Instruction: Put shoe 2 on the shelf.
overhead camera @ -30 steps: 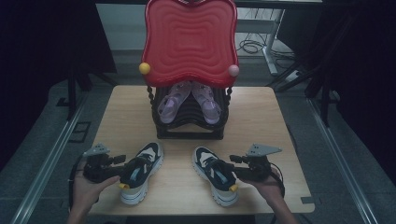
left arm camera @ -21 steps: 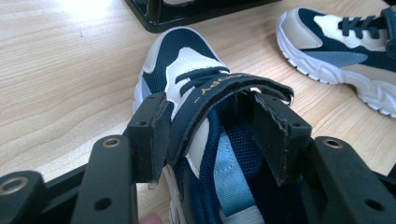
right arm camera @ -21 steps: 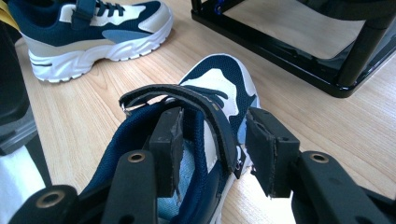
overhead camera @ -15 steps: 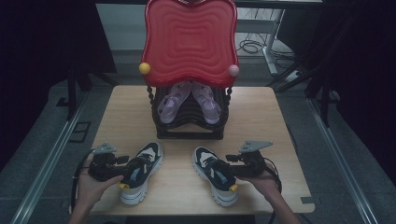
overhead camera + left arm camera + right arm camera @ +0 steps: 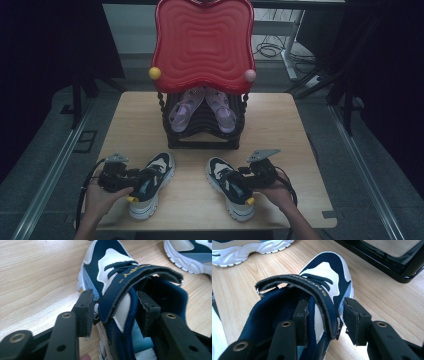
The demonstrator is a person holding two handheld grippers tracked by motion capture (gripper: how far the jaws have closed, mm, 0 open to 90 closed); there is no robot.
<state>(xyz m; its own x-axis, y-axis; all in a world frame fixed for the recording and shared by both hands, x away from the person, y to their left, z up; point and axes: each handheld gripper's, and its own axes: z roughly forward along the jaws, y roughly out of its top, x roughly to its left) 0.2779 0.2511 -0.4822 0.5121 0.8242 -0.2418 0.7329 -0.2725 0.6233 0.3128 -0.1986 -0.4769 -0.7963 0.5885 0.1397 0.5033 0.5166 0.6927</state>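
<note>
Both grippers have moved in on the shoes since a second ago: then they sat just outside each shoe, and now I see my left gripper [image 5: 131, 178] and right gripper [image 5: 242, 175] reaching into the collars. The shoes themselves have barely shifted.

On the left gripper [image 5: 113, 312], one jaw sits inside the left shoe [image 5: 117, 290] and the other outside its white side panel, with the collar wall and strap between them. A gap shows beside the outer pad, so the jaws straddle the wall without clamping it. The right gripper [image 5: 325, 320] stands the same way on the right shoe [image 5: 319, 287]: one jaw inside, one outside and clear of the side, jaws apart.

Both shoes rest on the light wooden table [image 5: 295, 130], near its front edge, toes pointing away from me and slightly splayed, well apart from each other. Behind them stands a black rack [image 5: 202, 127] holding pale purple sandals [image 5: 202, 107], with a red wavy panel [image 5: 202, 42] above it. Around the table the room is dark, with a grey floor.

Each shoe is navy mesh with white overlays, a light blue patch, a thick white sole and a navy strap with gold lettering.
</note>
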